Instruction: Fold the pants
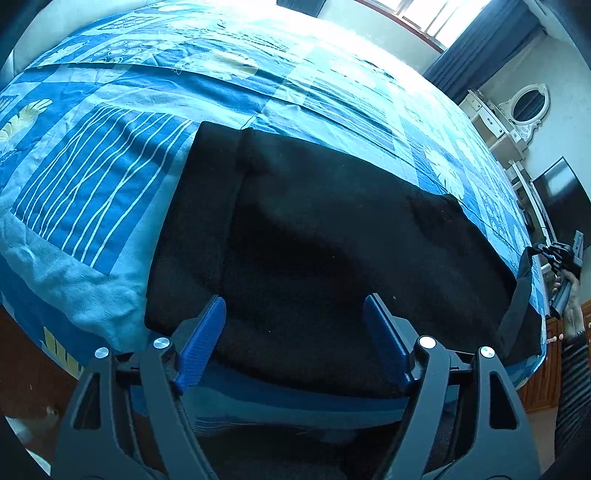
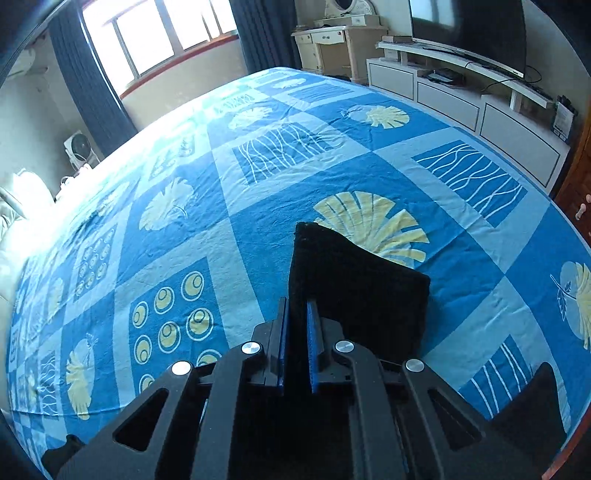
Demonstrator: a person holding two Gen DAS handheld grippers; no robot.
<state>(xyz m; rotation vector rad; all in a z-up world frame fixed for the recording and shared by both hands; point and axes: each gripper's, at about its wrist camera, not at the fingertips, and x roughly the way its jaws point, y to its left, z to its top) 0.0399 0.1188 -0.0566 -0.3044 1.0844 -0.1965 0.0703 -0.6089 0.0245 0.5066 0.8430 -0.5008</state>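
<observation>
Black pants (image 1: 332,229) lie spread on the blue patterned bed sheet (image 1: 110,177) near its front edge. My left gripper (image 1: 295,310) is open, its blue fingers (image 1: 207,332) wide apart just above the near edge of the pants, holding nothing. My right gripper (image 2: 297,314) is shut on a fold of the black pants (image 2: 351,280), lifted a little above the sheet (image 2: 221,206). In the left wrist view the right gripper (image 1: 565,266) shows at the far right, holding the raised end of the pants.
The bed fills both views. A TV (image 2: 469,29) on a white cabinet (image 2: 480,110), a dressing table (image 2: 332,44) and a window with dark curtains (image 2: 159,33) stand beyond the bed. Wooden furniture (image 1: 543,369) is by the bed's right corner.
</observation>
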